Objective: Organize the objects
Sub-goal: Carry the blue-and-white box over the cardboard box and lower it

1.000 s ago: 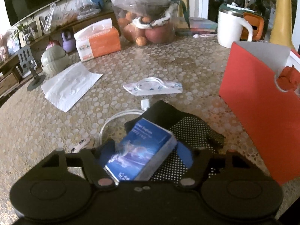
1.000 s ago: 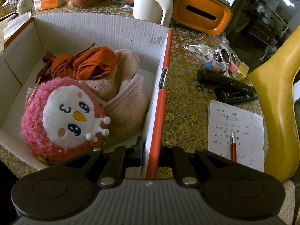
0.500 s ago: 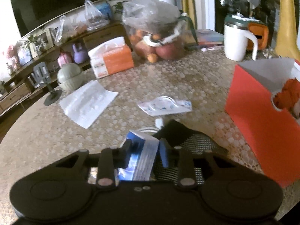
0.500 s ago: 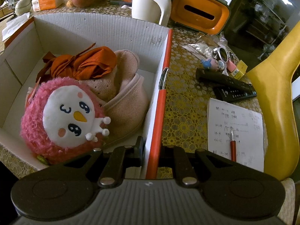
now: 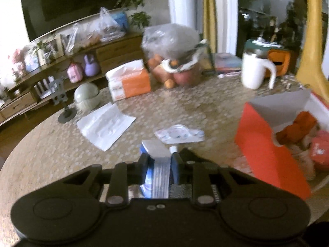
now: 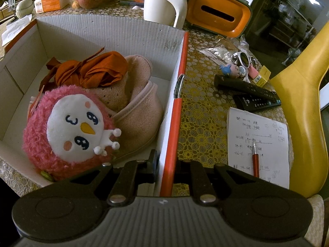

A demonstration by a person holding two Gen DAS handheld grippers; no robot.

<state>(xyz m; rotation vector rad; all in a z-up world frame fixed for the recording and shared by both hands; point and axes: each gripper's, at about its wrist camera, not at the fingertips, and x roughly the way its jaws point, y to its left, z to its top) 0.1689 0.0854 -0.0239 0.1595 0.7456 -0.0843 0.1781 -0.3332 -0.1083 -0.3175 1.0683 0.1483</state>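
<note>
The left tool has its jaws closing on a small blue-and-white packet, which sits edge-up between the two blue pads with its white end sticking out beyond the fingertips; the pads press on both of its sides. Just past the tips on the tabletop lie a clear-wrapped flat packet and, further off to the left, a white sheet. To the right of this tool stands the orange cardboard box, its open top showing orange cloth inside. The right tool is clamped narrow on the right-hand wall of that same box, one finger inside and one outside. Inside the box, left of this tool, rest a pink plush toy, a beige slipper and an orange cloth. To its right on the tabletop are a handwritten note with a red pen on it, and two black remotes beyond.
</note>
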